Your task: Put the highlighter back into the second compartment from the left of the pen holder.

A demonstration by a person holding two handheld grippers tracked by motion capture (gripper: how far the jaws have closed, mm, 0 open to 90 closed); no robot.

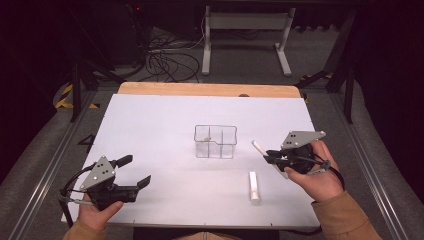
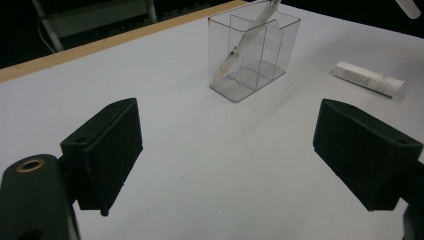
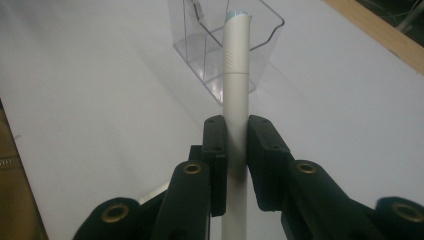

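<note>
A clear divided container (image 1: 215, 141) (image 2: 255, 50) (image 3: 225, 45) stands on the white table mid-way across. A thin flat stick (image 2: 240, 47) leans inside its left compartment. My right gripper (image 1: 272, 159) (image 3: 236, 125) is shut on a white pen-like stick (image 1: 260, 148) (image 3: 236, 85), held above the table to the right of the container with its capped end pointing toward it. A white tube (image 1: 254, 186) (image 2: 367, 78) lies flat on the table in front of the container, to the right. My left gripper (image 1: 139, 169) (image 2: 227, 150) hangs open and holds nothing at the near left.
The white sheet (image 1: 165, 120) covers a wooden table whose far edge (image 1: 210, 90) shows beyond it. A white table frame (image 1: 245, 35) and cables (image 1: 165, 60) stand on the floor behind. Dark stands flank both sides.
</note>
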